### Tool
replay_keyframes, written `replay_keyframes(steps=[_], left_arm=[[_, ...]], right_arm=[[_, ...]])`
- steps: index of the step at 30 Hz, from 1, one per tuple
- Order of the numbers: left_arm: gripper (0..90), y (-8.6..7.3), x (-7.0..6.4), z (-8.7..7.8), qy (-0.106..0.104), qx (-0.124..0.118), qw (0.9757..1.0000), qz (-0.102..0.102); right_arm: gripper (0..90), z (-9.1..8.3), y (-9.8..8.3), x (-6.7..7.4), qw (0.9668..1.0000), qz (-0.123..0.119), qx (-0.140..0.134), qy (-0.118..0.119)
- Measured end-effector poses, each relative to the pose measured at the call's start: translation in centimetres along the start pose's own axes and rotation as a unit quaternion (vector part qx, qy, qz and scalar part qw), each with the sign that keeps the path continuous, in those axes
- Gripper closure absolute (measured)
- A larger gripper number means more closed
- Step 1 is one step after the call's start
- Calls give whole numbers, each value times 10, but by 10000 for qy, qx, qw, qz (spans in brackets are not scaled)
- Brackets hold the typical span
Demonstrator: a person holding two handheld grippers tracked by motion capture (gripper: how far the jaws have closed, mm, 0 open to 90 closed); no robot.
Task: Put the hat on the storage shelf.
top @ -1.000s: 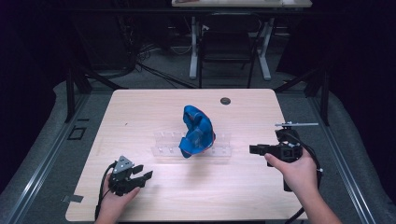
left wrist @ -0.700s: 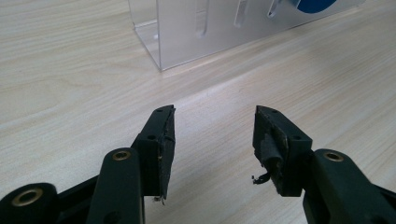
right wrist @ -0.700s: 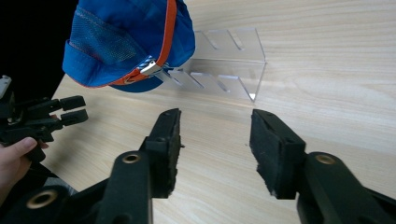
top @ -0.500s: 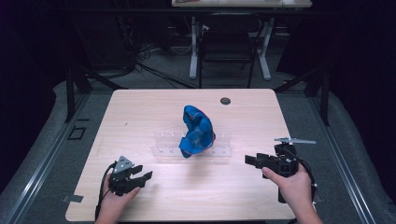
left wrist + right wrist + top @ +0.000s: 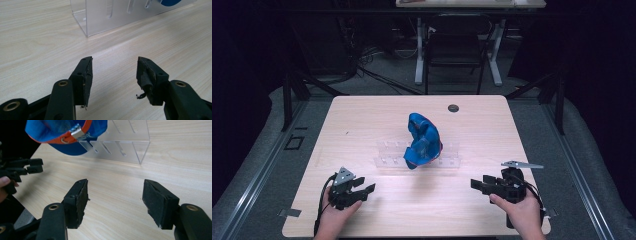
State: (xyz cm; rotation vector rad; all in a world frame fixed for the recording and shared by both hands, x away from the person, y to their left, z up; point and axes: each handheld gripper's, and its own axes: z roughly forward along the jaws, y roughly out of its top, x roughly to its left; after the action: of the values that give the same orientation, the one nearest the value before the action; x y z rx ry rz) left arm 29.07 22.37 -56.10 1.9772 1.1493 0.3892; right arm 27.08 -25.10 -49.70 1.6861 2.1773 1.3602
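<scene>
Two grippers sit low over the near part of the wooden table (image 5: 362, 130), one toward each near corner, and neither holds anything. The left gripper (image 5: 362, 191) has its jaws spread wide, with bare tabletop between them; they have just been opening. The right gripper (image 5: 478, 184) also has its jaws parted and empty, having just been opening too. Between and beyond them, near the middle of the table, a blue cap (image 5: 423, 140) with an orange trim and a metal buckle rests on a clear acrylic rack (image 5: 387, 161), well apart from both grippers. A small dark round spot (image 5: 453, 108) lies near the far edge.
</scene>
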Motion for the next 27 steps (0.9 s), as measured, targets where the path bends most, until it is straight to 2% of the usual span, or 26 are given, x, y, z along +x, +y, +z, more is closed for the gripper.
replay_keyframes(steps=[5, 7, 17, 27], left_arm=[[472, 0, 0, 0, 5, -3, 10000, 13], [472, 0, -1, 1, 5, -6, 10000, -7], [472, -1, -1, 1, -4, 5, 10000, 0], [472, 0, -3, 1, -6, -29, 10000, 39]], right_arm=[[369, 6, -11, -4, 9999, 58, -58, 82], [370, 7, -14, -5, 9999, 113, -71, 55], [369, 14, -25, -11, 9999, 73, -91, -79], [371, 14, -32, -17, 9990, 69, -416, -147]])
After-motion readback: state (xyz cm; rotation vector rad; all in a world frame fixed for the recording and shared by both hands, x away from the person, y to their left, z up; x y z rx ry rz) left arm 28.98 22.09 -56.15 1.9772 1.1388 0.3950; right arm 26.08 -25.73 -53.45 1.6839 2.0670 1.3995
